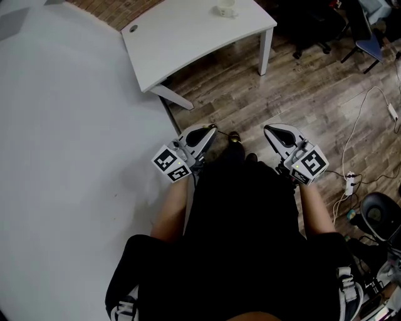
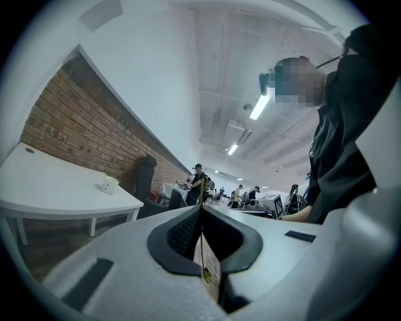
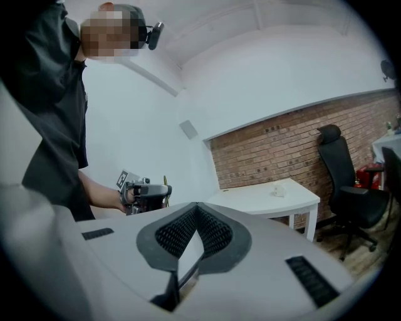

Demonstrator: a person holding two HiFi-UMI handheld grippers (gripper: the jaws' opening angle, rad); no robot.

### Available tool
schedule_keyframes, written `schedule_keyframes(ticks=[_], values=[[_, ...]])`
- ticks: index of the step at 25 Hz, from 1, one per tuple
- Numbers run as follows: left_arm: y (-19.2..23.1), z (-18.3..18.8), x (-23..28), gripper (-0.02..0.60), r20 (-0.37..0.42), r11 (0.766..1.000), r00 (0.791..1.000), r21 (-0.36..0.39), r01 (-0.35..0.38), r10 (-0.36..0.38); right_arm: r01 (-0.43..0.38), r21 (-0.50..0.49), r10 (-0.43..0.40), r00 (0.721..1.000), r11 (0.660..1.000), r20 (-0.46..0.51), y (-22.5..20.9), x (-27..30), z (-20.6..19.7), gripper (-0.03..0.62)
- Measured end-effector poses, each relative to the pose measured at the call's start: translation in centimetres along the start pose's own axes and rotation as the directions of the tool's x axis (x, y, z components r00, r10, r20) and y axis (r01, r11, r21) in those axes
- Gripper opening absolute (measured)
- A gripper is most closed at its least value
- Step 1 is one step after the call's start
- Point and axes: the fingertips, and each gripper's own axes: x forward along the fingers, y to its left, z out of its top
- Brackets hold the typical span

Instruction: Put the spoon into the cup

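A small white cup [image 1: 226, 9] stands near the far edge of a white table [image 1: 188, 37], well away from both grippers. It also shows as the cup [image 2: 109, 184] in the left gripper view and the cup [image 3: 277, 190] in the right gripper view. My left gripper [image 1: 210, 130] is held close to my body and is shut on a thin gold spoon [image 1: 233, 135]. That spoon [image 2: 201, 191] sticks out edge-on past the closed jaws. My right gripper [image 1: 270, 130] is beside it, shut and empty. The right gripper view shows the left gripper [image 3: 147, 193] with the spoon [image 3: 165, 183] pointing up.
I stand on a wooden floor [image 1: 301, 94] about a step from the table. A white wall [image 1: 62, 125] fills the left. Black office chairs [image 1: 313, 28] and a blue chair [image 1: 369, 41] stand at the far right. Cables and a power strip [image 1: 351, 183] lie at my right.
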Motion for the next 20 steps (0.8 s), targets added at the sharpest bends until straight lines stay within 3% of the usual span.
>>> schedule_keyframes(ticks=[11,20], values=[[3.7,0.6,3.3,0.017,0.016,0.998,0.999,-0.048,0.03,-0.03,0.03,0.026,-0.029,0.998,0.999,-0.051,-3.4,1.2,0.1,0.006],[11.7,2.4,6.9,0.017,0.029,0.994,0.999,-0.096,0.048,-0.045,0.025,0.016,-0.023,0.997,1.0,-0.078,-9.7,7.4,2.8,0.006]])
